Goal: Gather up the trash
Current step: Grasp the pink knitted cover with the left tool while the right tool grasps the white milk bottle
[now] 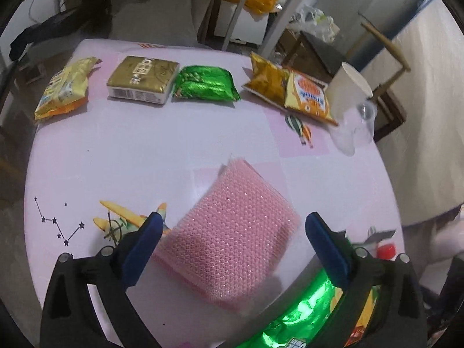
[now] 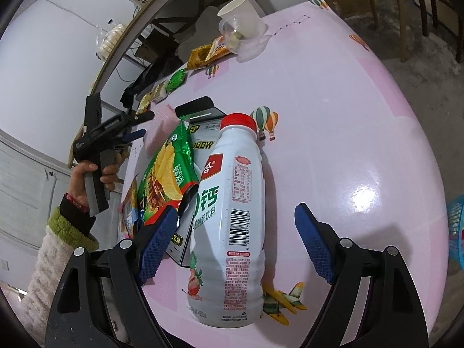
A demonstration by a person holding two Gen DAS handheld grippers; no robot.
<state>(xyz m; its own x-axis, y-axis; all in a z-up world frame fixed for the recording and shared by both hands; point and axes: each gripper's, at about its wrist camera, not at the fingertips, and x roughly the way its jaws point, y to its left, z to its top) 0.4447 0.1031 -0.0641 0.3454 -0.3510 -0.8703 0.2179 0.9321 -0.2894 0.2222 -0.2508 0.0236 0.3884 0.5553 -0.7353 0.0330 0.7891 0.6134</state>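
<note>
Right wrist view, right gripper (image 2: 236, 239) wide open around white bottle (image 2: 232, 217), chip bag (image 2: 168, 174) at 10 o'clock, left gripper (image 1: 232, 240) wide open over pink sponge (image 1: 229, 235), pink table (image 1: 145, 150)

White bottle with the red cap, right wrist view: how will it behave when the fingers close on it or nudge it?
The white bottle lies on its side on the table, so a nudge would likely roll it. Its glossy, rounded plastic body may slip between the right gripper's open fingers. The red cap is on; whether it is full or empty, so heavy or light, cannot be told.
</note>
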